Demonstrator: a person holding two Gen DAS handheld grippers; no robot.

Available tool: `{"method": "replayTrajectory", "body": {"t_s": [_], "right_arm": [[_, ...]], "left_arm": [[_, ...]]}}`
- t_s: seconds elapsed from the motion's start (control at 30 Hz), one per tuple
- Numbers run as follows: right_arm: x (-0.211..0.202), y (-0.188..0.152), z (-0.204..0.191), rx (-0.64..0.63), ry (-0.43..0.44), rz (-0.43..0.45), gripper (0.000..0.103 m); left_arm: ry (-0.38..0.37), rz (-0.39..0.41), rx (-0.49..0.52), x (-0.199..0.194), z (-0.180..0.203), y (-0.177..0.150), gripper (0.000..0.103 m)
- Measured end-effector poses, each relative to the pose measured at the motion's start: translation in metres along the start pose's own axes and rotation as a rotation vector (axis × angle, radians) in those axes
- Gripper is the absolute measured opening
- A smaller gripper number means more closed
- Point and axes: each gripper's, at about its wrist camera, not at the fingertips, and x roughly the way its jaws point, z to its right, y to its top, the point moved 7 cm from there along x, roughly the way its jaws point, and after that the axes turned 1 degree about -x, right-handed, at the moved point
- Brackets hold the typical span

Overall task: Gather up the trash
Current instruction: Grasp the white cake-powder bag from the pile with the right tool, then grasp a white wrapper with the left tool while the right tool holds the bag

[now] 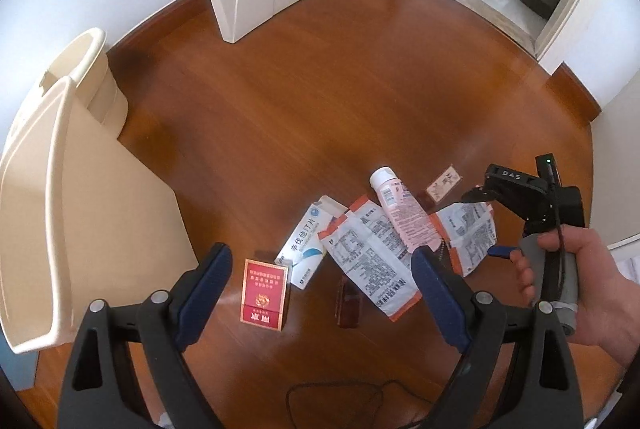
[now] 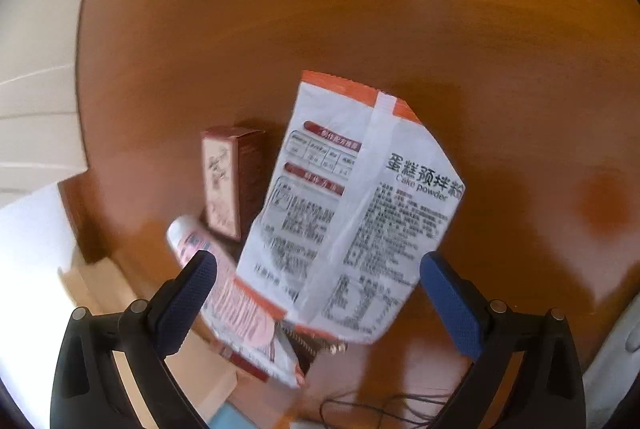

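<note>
Hovering above a polished wooden floor (image 1: 320, 89), the left gripper (image 1: 320, 269) had its blue-padded jaws spread wide with nothing between them. Below it, litter lay scattered: a red cigarette pack (image 1: 264, 293) at about seven o'clock from the middle of the pile, a white and blue medicine box (image 1: 306, 249) just beside it, and a white cake powder bag (image 1: 368, 253) with orange edging. A pink tube (image 1: 404, 213) rested across that bag, its white cap toward twelve o'clock, and a small brown carton (image 1: 443, 186) stood near it at one o'clock. A beige trash bin (image 1: 60, 189) stood at nine o'clock, well apart from the pile. The right gripper (image 2: 318, 289), held in the person's hand (image 1: 592, 285), was likewise released, jaws wide over a second cake powder bag (image 2: 352, 197), not touching it. The view from the right wrist was blurred.
</note>
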Motion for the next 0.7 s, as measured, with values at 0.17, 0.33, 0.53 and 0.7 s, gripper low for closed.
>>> {"method": "replayTrajectory", "body": {"t_s": [0.17, 0.33, 0.53, 0.7], "right_arm": [[0.018, 0.001, -0.004, -0.007, -0.098, 0.023, 0.099], [0.016, -0.007, -0.009, -0.069, -0.092, 0.036, 0.036], [-0.021, -0.011, -0.007, -0.112, 0.016, 0.111, 0.02], [-0.049, -0.016, -0.002, -0.176, 0.067, 0.14, 0.02]], "left_arm": [[-0.012, -0.029, -0.057, 0.022, -0.004, 0.001, 0.091], [-0.028, -0.118, -0.188, 0.065, -0.014, -0.016, 0.091], [-0.063, -0.181, -0.21, 0.1, 0.004, -0.045, 0.091], [-0.123, -0.231, -0.277, 0.13, 0.019, -0.055, 0.091]]}}
